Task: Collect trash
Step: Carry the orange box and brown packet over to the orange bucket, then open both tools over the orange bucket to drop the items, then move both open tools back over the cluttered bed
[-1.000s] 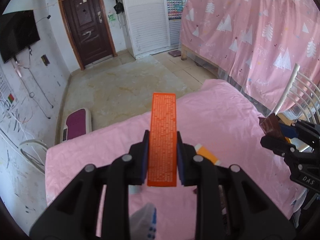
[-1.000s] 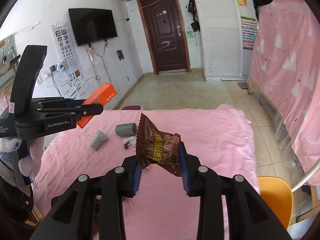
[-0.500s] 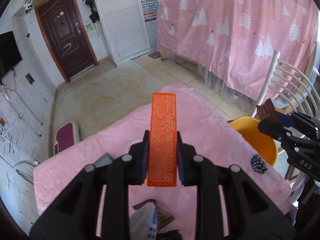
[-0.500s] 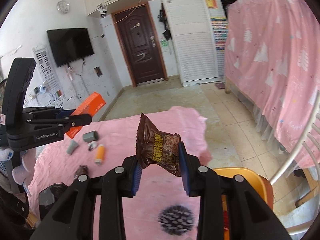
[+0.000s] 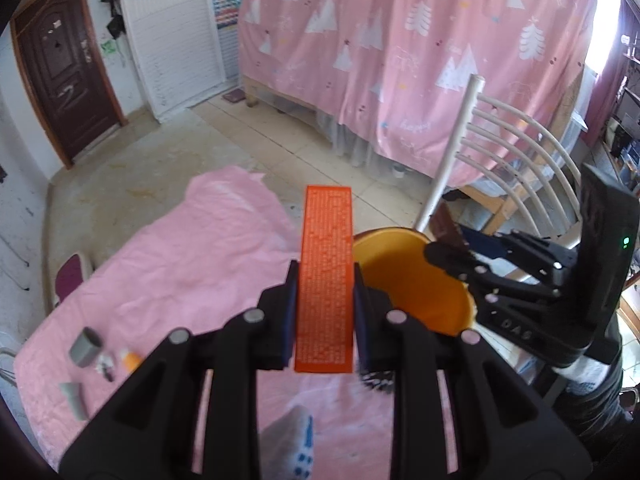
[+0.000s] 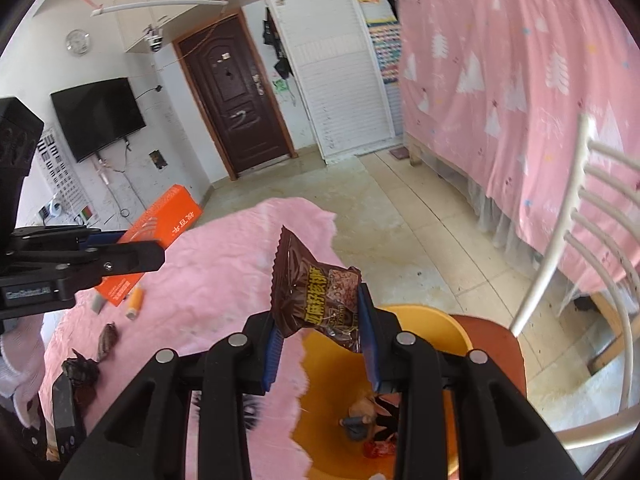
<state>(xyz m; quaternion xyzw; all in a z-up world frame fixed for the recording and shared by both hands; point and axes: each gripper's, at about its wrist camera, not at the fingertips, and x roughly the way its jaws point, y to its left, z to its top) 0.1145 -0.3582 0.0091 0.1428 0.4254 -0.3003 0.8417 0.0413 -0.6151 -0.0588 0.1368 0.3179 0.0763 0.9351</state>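
My left gripper (image 5: 324, 312) is shut on a flat orange box (image 5: 326, 276), held upright over the pink-covered table (image 5: 192, 264); the same orange box (image 6: 160, 236) shows at the left of the right wrist view. My right gripper (image 6: 320, 344) is shut on a brown snack wrapper (image 6: 316, 292), hanging just above the orange bin (image 6: 332, 384) that stands on a chair beside the table. The orange bin (image 5: 412, 288) holds some wrappers at its bottom. In the left wrist view the right gripper (image 5: 448, 248) sits over the bin's far rim with the brown snack wrapper (image 5: 444, 226).
On the table lie a grey roll (image 5: 86, 348), a grey tube (image 5: 74, 398), a small orange bottle (image 6: 134, 302), dark wrappers (image 6: 106, 336) and a black spiky ball (image 5: 376, 378). A white chair back (image 5: 496, 160) rises behind the bin. A pink curtain (image 5: 420, 48) hangs beyond.
Both grippers swung right across the table with their loads. The orange bin came into view and now sits under the right gripper and beside the orange box.
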